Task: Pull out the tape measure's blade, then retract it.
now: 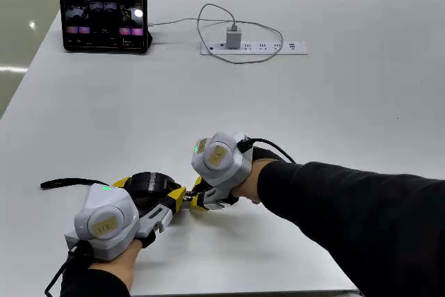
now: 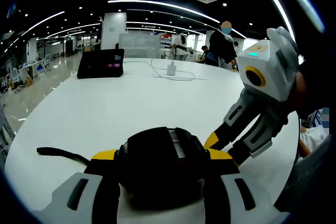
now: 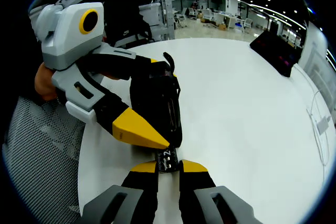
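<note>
A black wrist strap (image 2: 60, 154) trails on the surface to the left of the tape measure (image 3: 157, 103). The left hand-held gripper (image 2: 163, 157) has its yellow-tipped jaws clamped on either side of the tape measure's black case and holds it low over the white surface (image 1: 334, 123). From the right side of the tape measure a very short piece of blade (image 3: 168, 157) shows, its numerals readable. The right hand-held gripper (image 3: 168, 167) is just right of the case, its jaws closed together on the blade's end.

With so little blade out and both grips set, this looks like the start of the pull-out step. The next move probably calls for the left side to keep the case steady. The right side would draw straight away from the tape measure, in line with the blade so that it does not twist or slip from the jaws.

Well beyond the tape measure, to the left, a dark tablet (image 1: 104, 21) stands propped up. To its right a white power strip (image 1: 254, 47) lies with a charger (image 1: 233, 36) and a looped cable (image 1: 208, 22). The room is a large open hall with ceiling light strips, and people stand past the far edge of the surface.
</note>
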The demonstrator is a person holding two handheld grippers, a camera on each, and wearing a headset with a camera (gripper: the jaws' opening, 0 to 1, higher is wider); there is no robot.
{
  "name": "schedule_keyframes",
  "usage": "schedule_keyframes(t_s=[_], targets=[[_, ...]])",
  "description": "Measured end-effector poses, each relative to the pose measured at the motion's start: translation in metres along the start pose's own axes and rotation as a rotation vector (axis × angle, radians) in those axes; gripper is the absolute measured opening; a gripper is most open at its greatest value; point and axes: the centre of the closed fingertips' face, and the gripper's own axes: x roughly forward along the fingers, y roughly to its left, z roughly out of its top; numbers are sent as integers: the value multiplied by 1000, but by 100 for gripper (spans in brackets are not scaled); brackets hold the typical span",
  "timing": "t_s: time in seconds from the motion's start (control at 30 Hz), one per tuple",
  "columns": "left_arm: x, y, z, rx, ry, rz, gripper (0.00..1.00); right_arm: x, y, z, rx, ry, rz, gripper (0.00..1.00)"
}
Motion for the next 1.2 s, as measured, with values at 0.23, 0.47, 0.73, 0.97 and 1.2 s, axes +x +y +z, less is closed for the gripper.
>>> schedule_keyframes(t_s=[0.23,0.47,0.73,0.97,1.2], targets=[[0,0,0,-1,-1,0,60,3,1,3,3,-8,2,11],[0,0,0,-3,-2,0,60,5,1,6,8,-16,3,11],[0,0,1,-1,-2,-1,60,7,1,8,5,-22,-1,11],[0,0,1,-1,-9,-3,61,7,2,8,7,-21,-3,12],[0,0,2,10,-10,1,62,7,1,9,19,-17,-11,12]])
